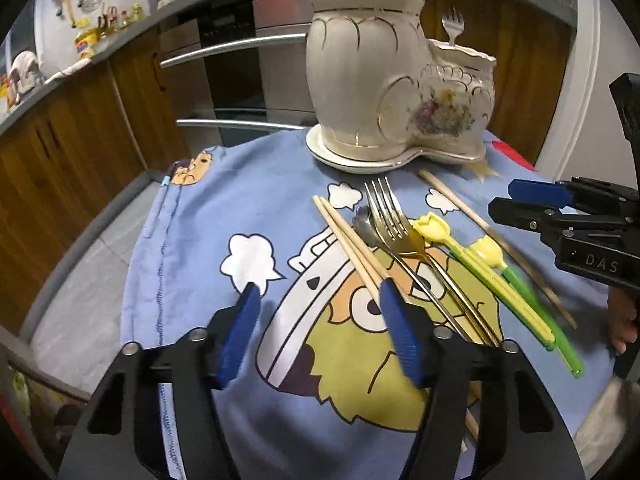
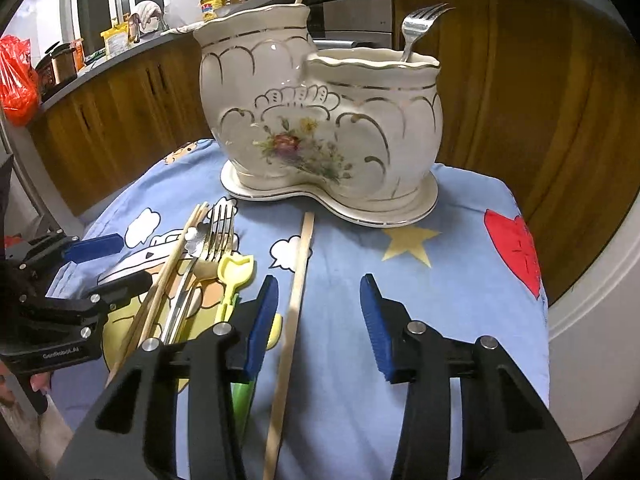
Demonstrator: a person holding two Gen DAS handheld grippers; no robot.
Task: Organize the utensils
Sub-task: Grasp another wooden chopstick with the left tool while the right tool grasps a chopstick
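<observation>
Fingers [image 2: 262, 320] spread | chopstick [image 2: 294, 308] just inside right gripper's [image 2: 320, 320] left one

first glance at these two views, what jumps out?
The cream two-compartment ceramic utensil holder with gold trim and a flower motif at the back of the blue cartoon-print cloth, a wooden chopstick in its taller part and a silver fork in the lower. In front lies a loose pile: chopsticks, metal forks, yellow tulip-shaped plastic utensils. The left gripper and right gripper hover open.

Cartoon-print blue cloth [image 2: 460, 280], wooden cabinets [image 2: 120, 120], red plastic bag [image 2: 16, 84] on counter [image 2: 72, 76].
</observation>
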